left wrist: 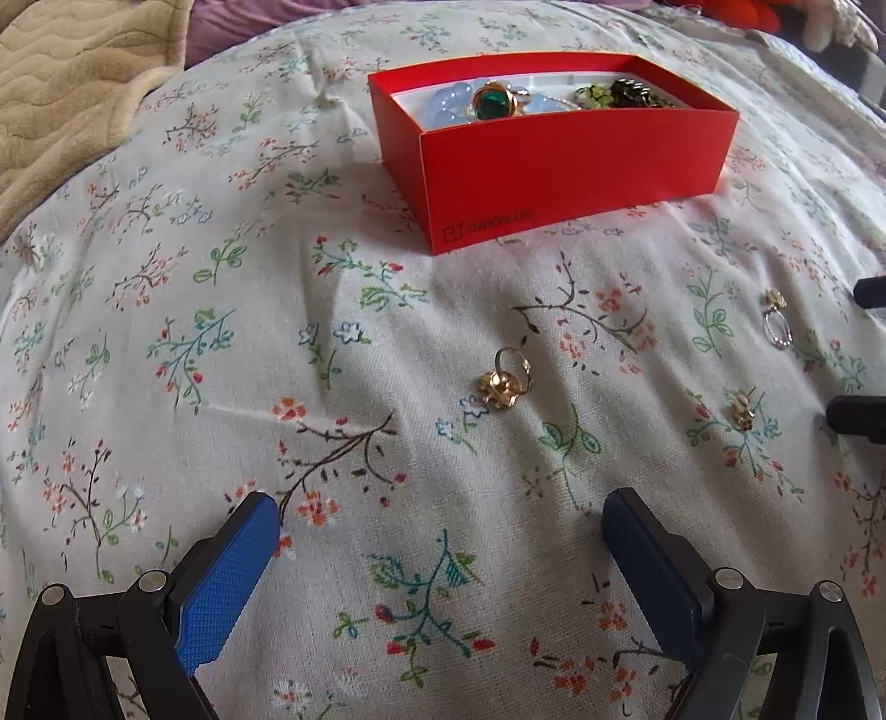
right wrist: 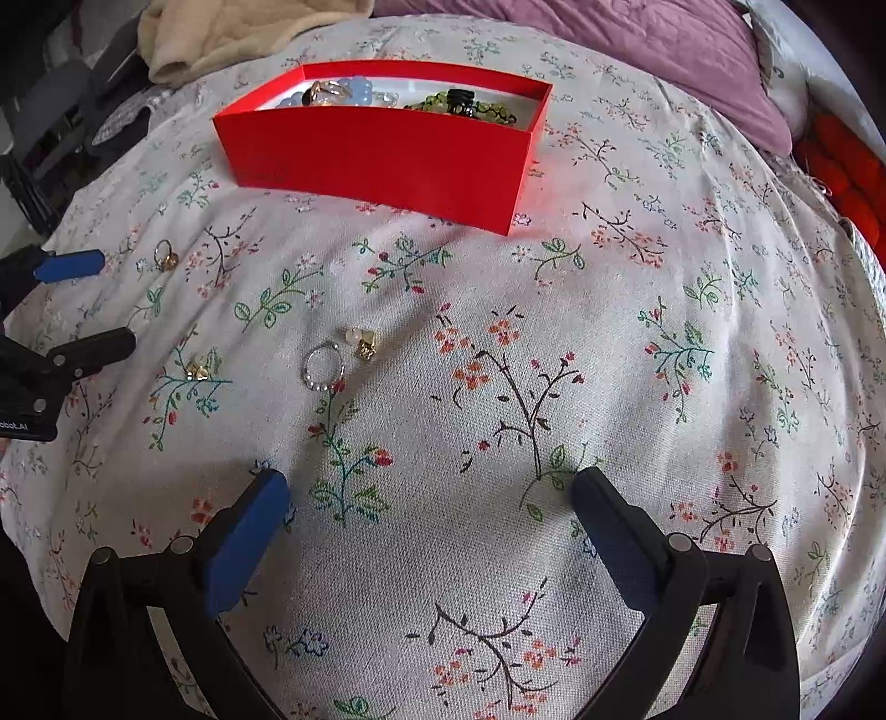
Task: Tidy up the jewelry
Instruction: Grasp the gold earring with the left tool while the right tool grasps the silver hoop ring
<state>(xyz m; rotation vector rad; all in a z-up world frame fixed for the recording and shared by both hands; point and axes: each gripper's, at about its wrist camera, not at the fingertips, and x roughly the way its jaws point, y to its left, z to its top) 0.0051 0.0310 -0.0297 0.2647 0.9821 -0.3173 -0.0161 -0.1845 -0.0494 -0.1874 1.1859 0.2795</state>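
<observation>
A red box (left wrist: 576, 177) sits on the floral bedsheet and holds a green-stone ring (left wrist: 490, 102), blue beads and dark green beads; it also shows in the right wrist view (right wrist: 382, 160). A gold flower ring (left wrist: 501, 379) lies ahead of my left gripper (left wrist: 440, 509), which is open and empty. A silver beaded ring (right wrist: 323, 368) with a small gold charm (right wrist: 362, 340) lies ahead-left of my right gripper (right wrist: 429, 484), also open and empty. A small gold earring (left wrist: 742, 412) (right wrist: 197, 371) and the gold ring (right wrist: 165, 256) lie near the left gripper (right wrist: 91, 302).
The floral sheet (left wrist: 221, 343) covers the bed. A beige blanket (left wrist: 72, 94) lies at the far left, a purple cover (right wrist: 637, 50) behind the box, and an orange object (right wrist: 847, 160) at the right edge. The right gripper's fingertips (left wrist: 864, 410) show at the left view's right edge.
</observation>
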